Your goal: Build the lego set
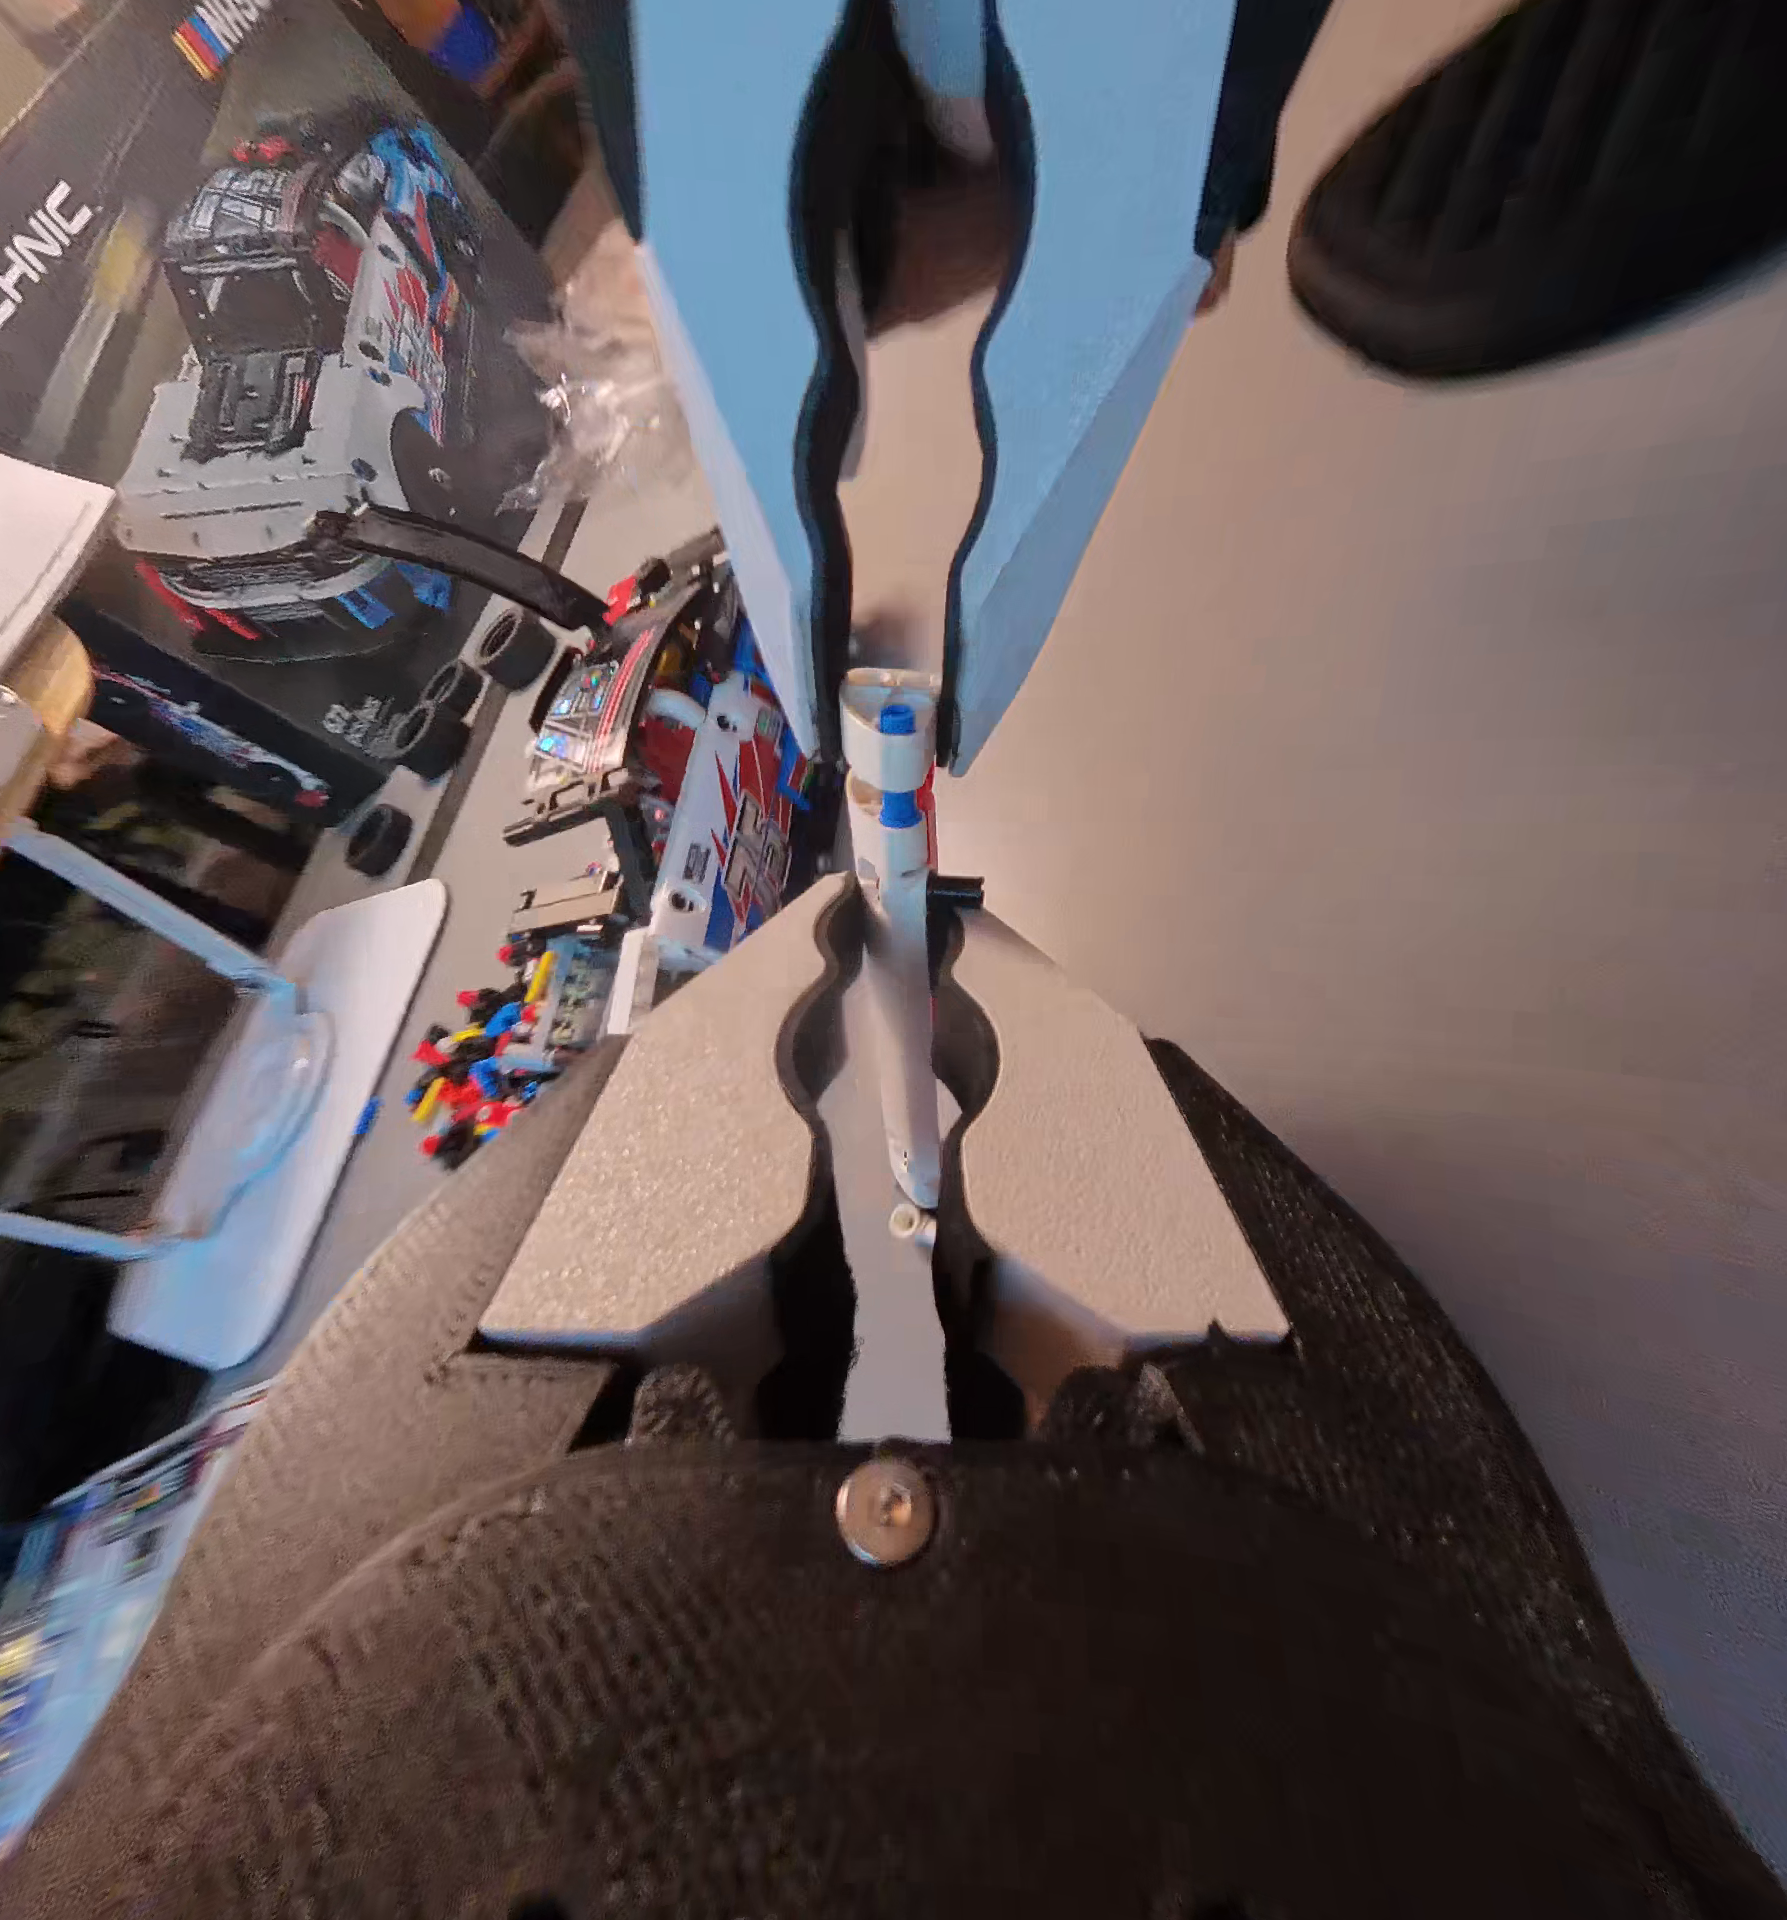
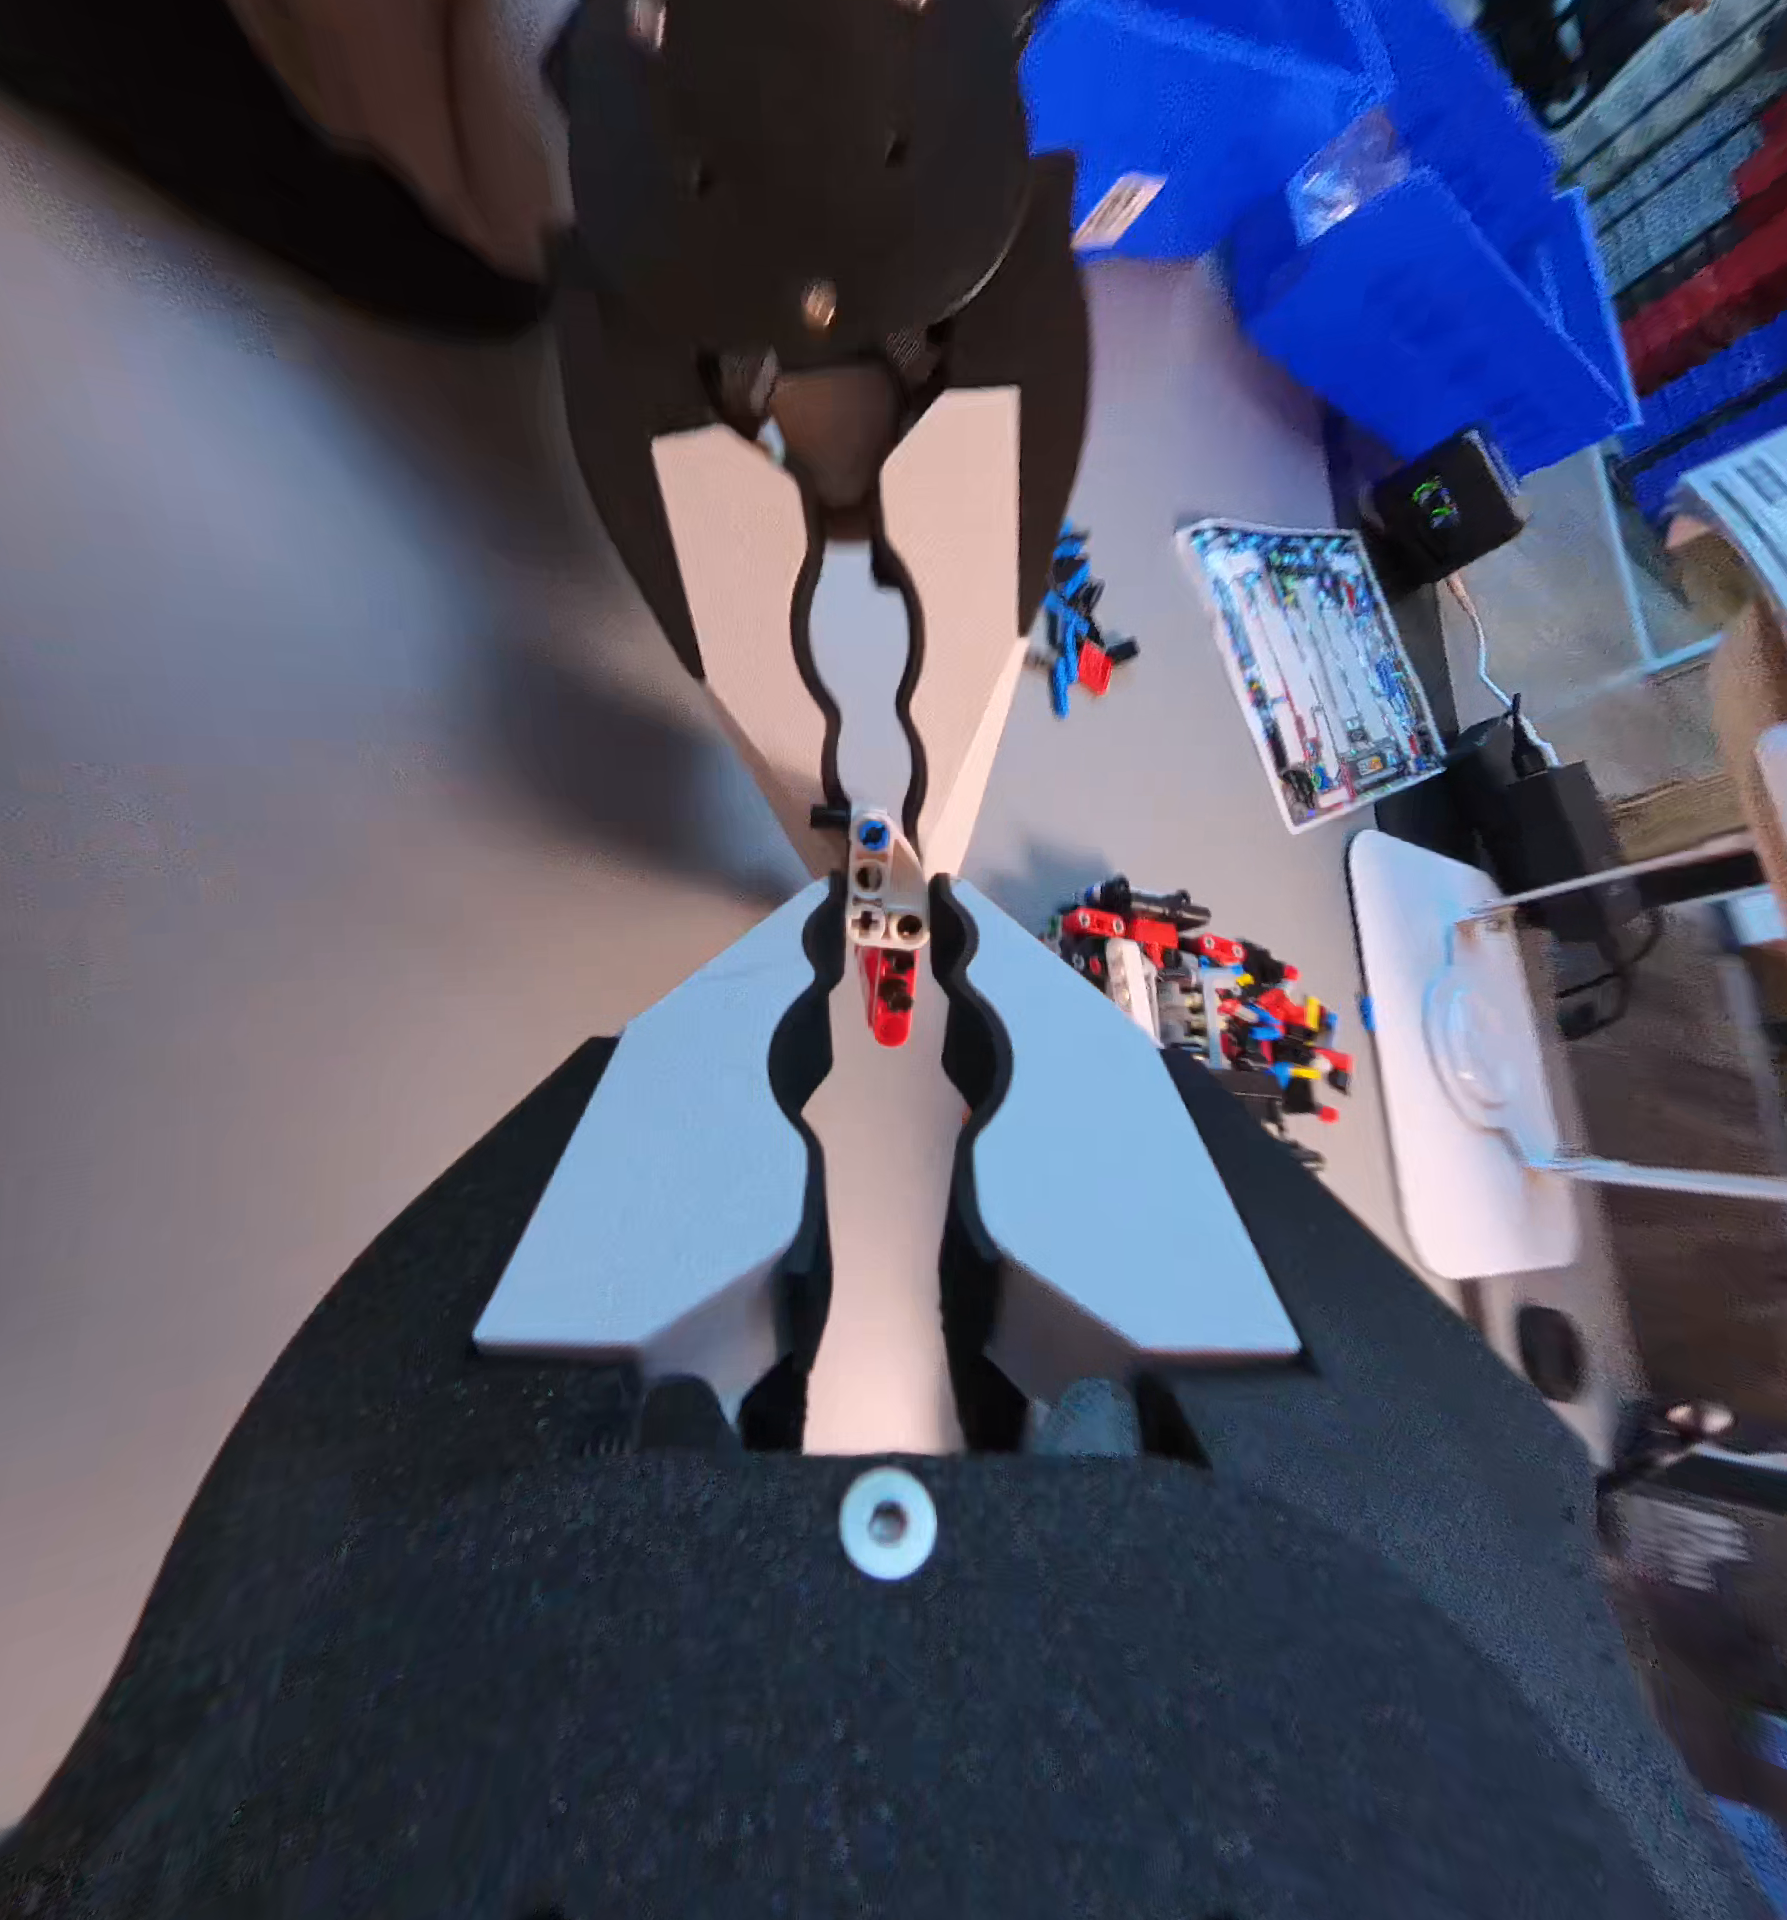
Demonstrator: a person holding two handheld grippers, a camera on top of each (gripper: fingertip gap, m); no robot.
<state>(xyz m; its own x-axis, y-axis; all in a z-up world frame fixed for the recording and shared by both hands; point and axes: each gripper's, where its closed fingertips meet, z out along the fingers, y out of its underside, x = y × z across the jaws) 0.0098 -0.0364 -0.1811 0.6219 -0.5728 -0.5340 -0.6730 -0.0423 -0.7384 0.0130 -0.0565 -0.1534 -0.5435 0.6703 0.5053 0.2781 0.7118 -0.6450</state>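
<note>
Tongs meet nose to nose, left tongs [image 1: 894, 894] and right tongs [image 2: 881, 899] both pinching the light, stiff white beam subassembly [image 1: 894, 790] — grip flat sides, pins pop loose.

Both wrist cameras face each other closely along their jaws, sharing the small white piece [image 1: 894, 821] between them.

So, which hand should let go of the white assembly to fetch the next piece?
Probably right: the right gripper grips only a short end of the white assembly, while the left gripper holds it deep between its jaws, so steadier.
</note>
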